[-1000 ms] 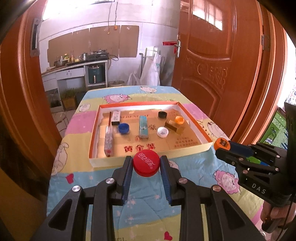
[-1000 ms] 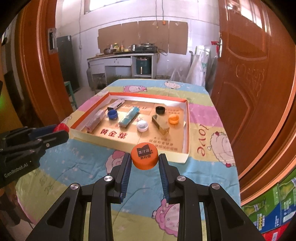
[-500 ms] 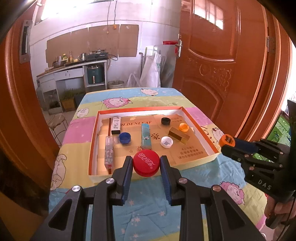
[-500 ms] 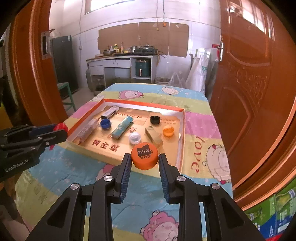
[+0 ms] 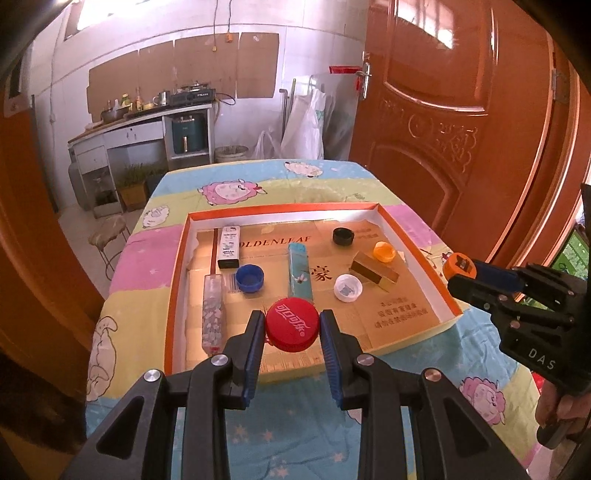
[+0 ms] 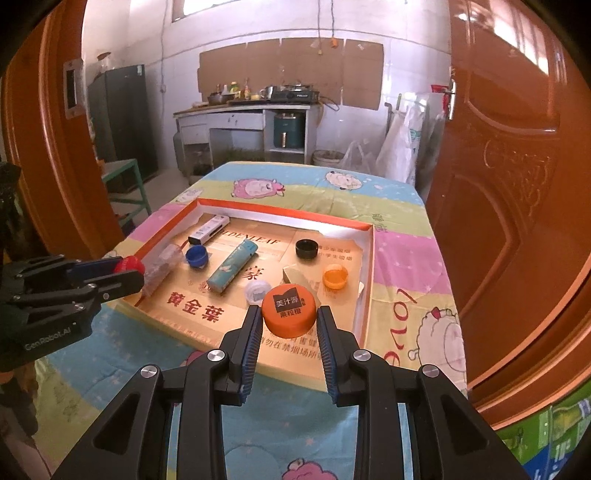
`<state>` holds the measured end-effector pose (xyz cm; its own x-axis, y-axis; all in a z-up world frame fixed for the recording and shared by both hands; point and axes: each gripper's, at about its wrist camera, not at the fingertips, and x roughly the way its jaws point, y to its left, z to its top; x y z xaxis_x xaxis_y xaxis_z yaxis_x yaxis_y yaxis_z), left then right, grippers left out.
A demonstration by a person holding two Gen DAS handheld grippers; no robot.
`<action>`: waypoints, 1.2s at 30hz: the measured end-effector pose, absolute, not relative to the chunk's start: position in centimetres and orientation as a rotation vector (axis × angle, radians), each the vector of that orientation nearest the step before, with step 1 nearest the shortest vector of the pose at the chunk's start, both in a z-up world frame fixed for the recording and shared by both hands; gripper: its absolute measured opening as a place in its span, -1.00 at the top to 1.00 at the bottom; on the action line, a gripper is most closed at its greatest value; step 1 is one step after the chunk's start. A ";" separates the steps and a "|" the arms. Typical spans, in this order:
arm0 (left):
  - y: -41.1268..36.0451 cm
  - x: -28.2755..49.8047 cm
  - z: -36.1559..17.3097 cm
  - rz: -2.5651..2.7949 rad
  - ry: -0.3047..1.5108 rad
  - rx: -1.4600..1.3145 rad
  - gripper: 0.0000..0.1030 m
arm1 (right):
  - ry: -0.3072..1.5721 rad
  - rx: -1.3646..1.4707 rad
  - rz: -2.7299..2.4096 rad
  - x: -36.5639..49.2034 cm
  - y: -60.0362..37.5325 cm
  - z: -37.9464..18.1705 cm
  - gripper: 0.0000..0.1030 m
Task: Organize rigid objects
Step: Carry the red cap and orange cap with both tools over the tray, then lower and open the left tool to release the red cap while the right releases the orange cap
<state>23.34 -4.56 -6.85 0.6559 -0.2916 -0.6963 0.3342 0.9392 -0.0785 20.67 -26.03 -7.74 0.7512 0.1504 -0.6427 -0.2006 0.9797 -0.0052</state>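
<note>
While above the tray [image 5: 448, 306], left claw [image 5: 292, 332] clamps red cap [image 5: 292, 329], right claw [image 6: 289, 319] clamps orange cap [image 6: 289, 310].

Rear wall: white tile, faced with cardboard sheets [image 6: 291, 70]. Below it, a counter [image 6: 243, 107] carries a gas stove [image 6: 293, 95] and bottles. Carved orange-brown door [image 5: 450, 122] at right. Dark refrigerator [image 6: 122, 122] at left. Daylight enters through a high window [image 6: 207, 5].
</note>
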 end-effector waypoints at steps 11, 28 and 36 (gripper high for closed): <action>-4.6 26.4 -8.7 -0.348 0.826 0.038 0.40 | 0.724 -0.104 0.219 24.8 -25.8 -8.4 0.40; -3.5 29.8 -12.2 -0.306 0.925 -0.006 0.40 | 0.778 -0.150 0.298 31.4 -23.7 -9.7 0.40; -3.4 30.3 -12.6 -0.302 0.937 0.005 0.40 | 0.805 -0.164 0.327 34.5 -22.8 -10.3 0.40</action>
<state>30.29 -3.38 -12.56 0.5536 -0.2531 -0.7934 0.2576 0.9580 -0.1259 34.48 -22.76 -10.35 0.6464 0.2243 -0.7293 -0.3480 0.9373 -0.0202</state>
